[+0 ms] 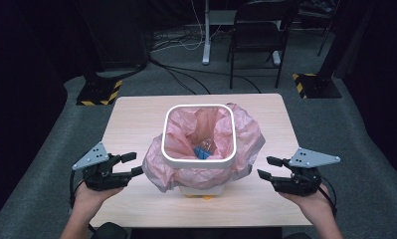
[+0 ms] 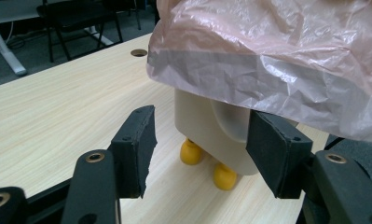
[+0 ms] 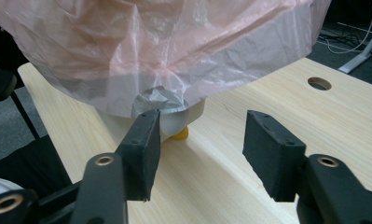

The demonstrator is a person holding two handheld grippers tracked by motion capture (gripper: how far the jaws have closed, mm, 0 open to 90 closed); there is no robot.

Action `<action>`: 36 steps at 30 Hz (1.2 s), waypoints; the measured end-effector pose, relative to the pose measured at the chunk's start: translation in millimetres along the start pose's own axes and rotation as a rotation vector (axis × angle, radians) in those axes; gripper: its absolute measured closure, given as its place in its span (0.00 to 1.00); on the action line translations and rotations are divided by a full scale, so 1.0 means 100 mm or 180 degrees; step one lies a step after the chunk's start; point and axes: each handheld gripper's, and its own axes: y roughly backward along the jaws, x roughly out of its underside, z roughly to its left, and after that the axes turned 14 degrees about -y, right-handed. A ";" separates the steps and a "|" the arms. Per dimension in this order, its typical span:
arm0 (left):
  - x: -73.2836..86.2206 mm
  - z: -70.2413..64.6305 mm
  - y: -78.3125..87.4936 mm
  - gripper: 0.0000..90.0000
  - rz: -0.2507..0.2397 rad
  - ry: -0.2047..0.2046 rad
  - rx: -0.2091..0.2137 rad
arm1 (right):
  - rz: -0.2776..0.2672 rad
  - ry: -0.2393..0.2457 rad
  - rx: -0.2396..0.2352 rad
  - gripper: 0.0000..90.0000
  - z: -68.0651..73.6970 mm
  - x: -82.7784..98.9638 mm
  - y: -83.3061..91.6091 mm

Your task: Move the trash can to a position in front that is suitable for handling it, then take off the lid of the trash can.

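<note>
Both tongs stand open with nothing between their jaws: the left tongs [image 1: 129, 165] hover just left of the bin [image 1: 198, 134], the right tongs [image 1: 266, 168] a little farther off on its right, each pointing inward at the hanging skirt of the pink bag [image 1: 246, 134]. The bin sits in the middle of the worktop [image 1: 131, 114], slightly toward the near edge, on small yellow feet [image 2: 191, 153], with a white ring [image 1: 198, 160] clamping the bag around its rim and something blue [image 1: 202, 152] lying inside.

The work in hand looks like dealing with the bag's loose overhang, probably gathering or lifting it. To do that well, each pair of tongs should go for the plastic only, low on the skirt where it hangs free of the bin wall, as the left gripper view shows it draping above the jaws. Close on a thick fold, not a single layer, since thin film slips and tears. Both sides should move together and evenly; a one-sided pull could tip the light bin on its feet or drag it across the worktop.
</note>
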 end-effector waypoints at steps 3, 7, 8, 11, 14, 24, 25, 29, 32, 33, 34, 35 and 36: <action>-0.04 0.02 0.02 0.47 -0.0011 0.0019 0.0016 | 0.0004 0.0035 -0.0034 0.54 0.01 -0.04 0.03; -0.06 0.04 0.08 0.49 -0.0037 0.0046 0.0025 | -0.0015 0.0052 -0.0047 0.54 0.03 -0.08 0.05; -0.06 0.05 0.09 0.49 -0.0034 0.0044 0.0027 | -0.0021 0.0058 -0.0050 0.54 0.03 -0.09 0.06; -0.07 0.05 0.15 0.49 -0.0023 0.0027 0.0009 | -0.0038 0.0084 -0.0065 0.53 0.04 -0.12 0.07; -0.07 0.06 0.19 0.49 -0.0039 0.0028 -0.0026 | -0.0054 0.0097 -0.0072 0.53 0.05 -0.14 0.09; -0.17 0.11 0.24 0.49 -0.0126 0.0083 -0.0038 | -0.0069 0.0221 -0.0158 0.53 0.15 -0.28 0.11; -0.18 0.12 0.24 0.49 -0.0129 0.0078 -0.0030 | -0.0073 0.0236 -0.0172 0.53 0.16 -0.30 0.12; -0.32 0.16 0.19 0.48 -0.0122 0.0028 0.0007 | -0.0092 0.0248 -0.0193 0.50 0.18 -0.37 0.12; -0.44 0.20 0.15 0.48 -0.0141 -0.0039 0.0005 | -0.0115 0.0294 -0.0218 0.49 0.21 -0.44 0.12; -0.47 0.22 0.13 0.48 -0.0149 -0.0050 0.0000 | -0.0118 0.0307 -0.0232 0.50 0.23 -0.47 0.12; -0.50 0.23 0.12 0.48 -0.0149 -0.0053 -0.0001 | -0.0111 0.0331 -0.0244 0.50 0.24 -0.49 0.12; -0.53 0.24 0.11 0.48 -0.0144 -0.0060 -0.0002 | -0.0114 0.0349 -0.0248 0.50 0.25 -0.51 0.12; -0.56 0.25 0.09 0.48 -0.0137 -0.0086 -0.0009 | -0.0115 0.0359 -0.0258 0.50 0.26 -0.53 0.12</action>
